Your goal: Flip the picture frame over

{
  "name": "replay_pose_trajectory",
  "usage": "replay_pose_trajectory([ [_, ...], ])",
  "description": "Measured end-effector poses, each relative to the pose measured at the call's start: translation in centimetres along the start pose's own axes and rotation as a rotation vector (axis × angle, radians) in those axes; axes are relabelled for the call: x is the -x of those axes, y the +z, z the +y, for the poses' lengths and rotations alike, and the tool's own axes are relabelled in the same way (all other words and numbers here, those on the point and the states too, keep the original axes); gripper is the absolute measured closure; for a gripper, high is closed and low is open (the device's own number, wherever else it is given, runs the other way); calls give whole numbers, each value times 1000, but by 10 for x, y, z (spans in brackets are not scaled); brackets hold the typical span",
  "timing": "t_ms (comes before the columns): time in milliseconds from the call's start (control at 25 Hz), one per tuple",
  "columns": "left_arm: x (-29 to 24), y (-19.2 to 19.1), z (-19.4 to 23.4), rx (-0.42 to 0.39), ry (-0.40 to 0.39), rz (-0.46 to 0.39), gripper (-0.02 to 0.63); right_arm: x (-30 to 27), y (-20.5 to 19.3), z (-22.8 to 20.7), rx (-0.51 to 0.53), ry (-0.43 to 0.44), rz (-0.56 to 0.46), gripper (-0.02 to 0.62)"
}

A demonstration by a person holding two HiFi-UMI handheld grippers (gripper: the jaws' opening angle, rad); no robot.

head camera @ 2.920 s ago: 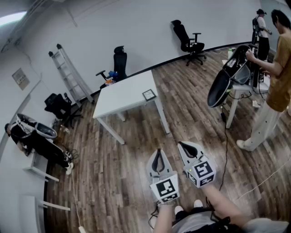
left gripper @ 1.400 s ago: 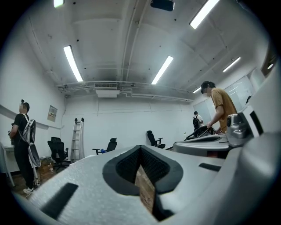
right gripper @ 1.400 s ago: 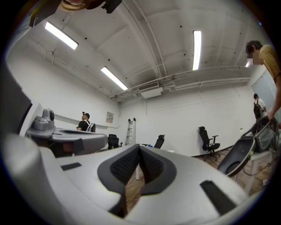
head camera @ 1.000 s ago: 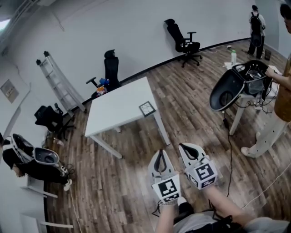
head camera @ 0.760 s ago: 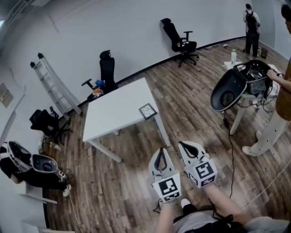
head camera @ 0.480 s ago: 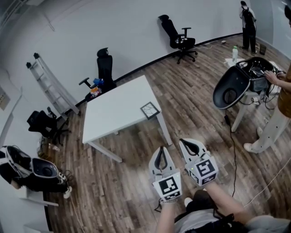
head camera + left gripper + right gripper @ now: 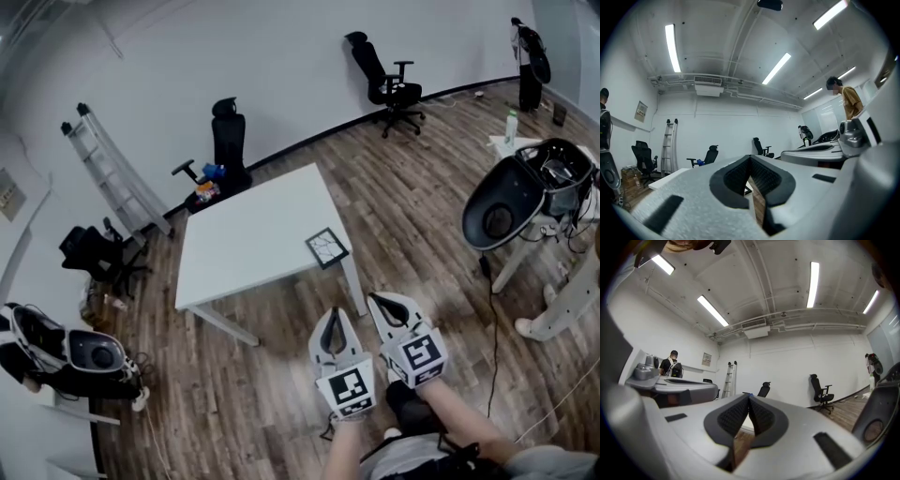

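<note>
A small dark picture frame (image 7: 327,247) lies flat near the front right corner of the white table (image 7: 246,234). My left gripper (image 7: 334,320) and right gripper (image 7: 377,301) are held side by side over the wood floor, short of the table's near corner, both shut and empty. In the left gripper view the shut left gripper (image 7: 750,160) points level at the table's edge (image 7: 670,178). The right gripper view shows the shut right gripper (image 7: 748,399) pointing level across the room. The frame itself is hidden behind the jaws in both gripper views.
Two office chairs (image 7: 228,141) (image 7: 386,80) and a ladder (image 7: 117,173) stand by the far wall. A black open case on a stand (image 7: 520,202) with trailing cables is at the right. Bags and a chair (image 7: 89,255) lie at the left.
The table and frame have drawn closer and shifted right in the head view as I walk toward them. Both grippers stay shut, side by side.
</note>
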State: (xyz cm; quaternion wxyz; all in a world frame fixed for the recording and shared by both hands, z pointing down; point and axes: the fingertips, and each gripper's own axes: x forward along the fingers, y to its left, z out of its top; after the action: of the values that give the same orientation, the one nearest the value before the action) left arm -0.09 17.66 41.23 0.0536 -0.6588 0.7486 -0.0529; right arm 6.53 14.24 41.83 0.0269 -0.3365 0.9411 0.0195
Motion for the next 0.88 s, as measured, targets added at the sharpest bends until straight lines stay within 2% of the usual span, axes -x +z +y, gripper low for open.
replay_pose_trajectory([
  [400,-148,10,39,-23,127,38,607,-143,4,-81,-47,114,9,594],
  [720,-194,-9,67,-19,236,95,607,-206,-18,-115,-88,152,46,594],
  [880,-216,-22,81,-14,249,128,607,-231,-29,-118,-115,164,76,594],
])
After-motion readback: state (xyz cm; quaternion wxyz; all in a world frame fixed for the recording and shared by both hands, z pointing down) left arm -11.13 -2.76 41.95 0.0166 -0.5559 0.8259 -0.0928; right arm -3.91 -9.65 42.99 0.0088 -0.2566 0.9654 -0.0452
